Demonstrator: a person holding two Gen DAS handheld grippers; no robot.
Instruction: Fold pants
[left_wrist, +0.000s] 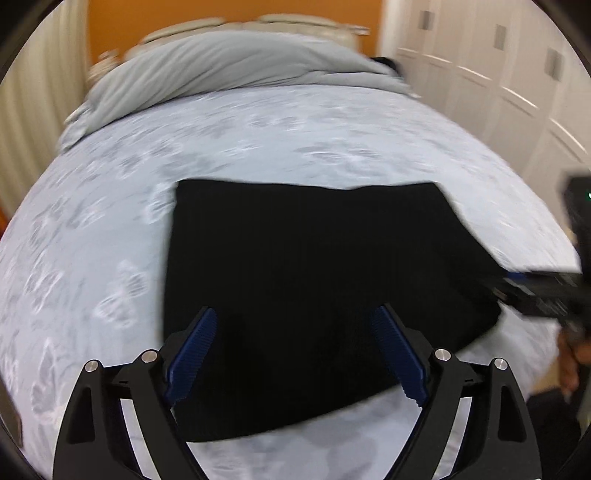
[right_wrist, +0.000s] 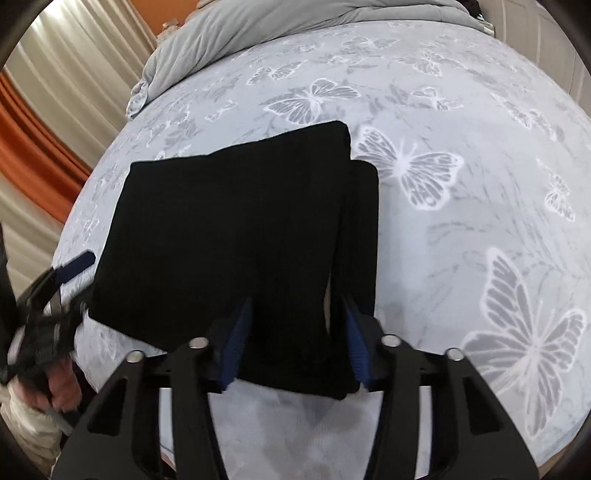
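The left hand-held gripper (left_wrist: 293, 350) hovers with its jaws wide and nothing pressed between them; its blue pads (left_wrist: 195, 354) stand over the near part of the pants (left_wrist: 314, 277) without touching cloth that can be seen. The right hand-held gripper (right_wrist: 297, 339) has its jaws narrowly apart, straddling the near edge of the pants (right_wrist: 240, 229) at 6 o'clock; a fold of black cloth lies between the pads (right_wrist: 356, 347), but whether they press on it cannot be told.

There is one pair of pants, black and folded into a rough rectangle, lying flat on the bed (right_wrist: 461, 240) near its front edge. In the right view its long axis runs from 6 towards 12 o'clock, tilted a little right, and a second, narrower layer shows along the 3 o'clock side, which the left view does not reveal. The left view is blurred and shows the pants as a broad slab with the right gripper coming in at 3 o'clock (left_wrist: 543, 291). The right view shows the left gripper at 8 o'clock with the person's hand (right_wrist: 55, 387) on it.

The sheet carries a butterfly print, sharp only in the right view. Farther off, one grey duvet (left_wrist: 221, 70) is bunched at 12 o'clock. Beyond it stand an orange wall (left_wrist: 118, 22), curtains (right_wrist: 55, 74) and white cupboard doors (left_wrist: 498, 66).
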